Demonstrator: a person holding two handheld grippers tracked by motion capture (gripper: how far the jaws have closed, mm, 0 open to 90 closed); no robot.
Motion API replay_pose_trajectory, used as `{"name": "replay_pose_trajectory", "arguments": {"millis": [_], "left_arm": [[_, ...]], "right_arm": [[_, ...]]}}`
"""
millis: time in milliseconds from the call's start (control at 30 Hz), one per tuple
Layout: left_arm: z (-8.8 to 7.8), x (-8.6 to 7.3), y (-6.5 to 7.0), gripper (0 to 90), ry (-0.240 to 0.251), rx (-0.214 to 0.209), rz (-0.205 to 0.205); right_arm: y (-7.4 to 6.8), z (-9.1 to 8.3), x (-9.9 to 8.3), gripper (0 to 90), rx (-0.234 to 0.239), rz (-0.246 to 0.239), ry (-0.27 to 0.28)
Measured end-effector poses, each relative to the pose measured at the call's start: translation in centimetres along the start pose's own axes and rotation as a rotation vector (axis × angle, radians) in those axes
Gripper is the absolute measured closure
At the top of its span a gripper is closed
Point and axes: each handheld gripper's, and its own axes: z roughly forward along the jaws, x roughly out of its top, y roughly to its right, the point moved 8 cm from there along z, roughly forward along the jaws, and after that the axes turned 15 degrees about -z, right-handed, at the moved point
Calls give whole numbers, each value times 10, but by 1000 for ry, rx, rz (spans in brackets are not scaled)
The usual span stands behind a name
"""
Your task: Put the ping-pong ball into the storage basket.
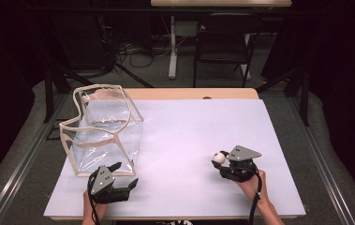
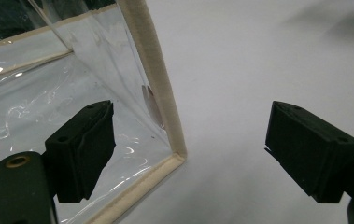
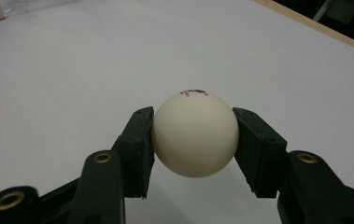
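Holding the white ball (image 3: 195, 134) squarely between both pads is what you have right now: the right gripper (image 1: 220, 158), at the lower right of the high view, is clamped on it at its widest part, and the ball sits just above the white table cover (image 1: 203, 131). Keep that squeeze even, since a smooth round ball will likely squirt out if one pad creeps off centre. Your left gripper (image 1: 125, 175), at the lower left of the high view, stands with its jaws wide and nothing between them, just beside the near corner of the clear plastic bag (image 1: 105, 131) with the cream trim. If the ball is bound for that bag, I would steady its floppy rim (image 1: 101, 111) with the left jaws first, then carry the ball across to the left, high enough to clear the rim, and open only once it is well inside the mouth.
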Motion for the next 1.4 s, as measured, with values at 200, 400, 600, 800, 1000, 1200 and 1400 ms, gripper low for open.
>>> {"name": "replay_pose_trajectory", "arguments": {"millis": [200,400,600,800,1000,1200,1400], "left_arm": [[0,0,0,160,3,-1,-2],[0,0,0,160,4,-3,-2],[0,0,-1,160,5,-1,-6],[-1,0,-1,160,4,2,-9],[-1,0,-2,160,6,3,-12],[-1,0,-2,160,5,4,-11],[-1,-1,-2,160,2,4,-11]], "right_arm": [[-1,0,5,507,-5,-4,8],[-1,-2,11,507,-13,-7,17],[0,-3,16,508,-16,-7,22],[-2,-3,20,508,-10,-10,27],[-2,-4,25,507,-8,-14,37],[-1,-4,32,508,-7,-18,46],[-1,-2,36,507,-3,-27,51]]}}
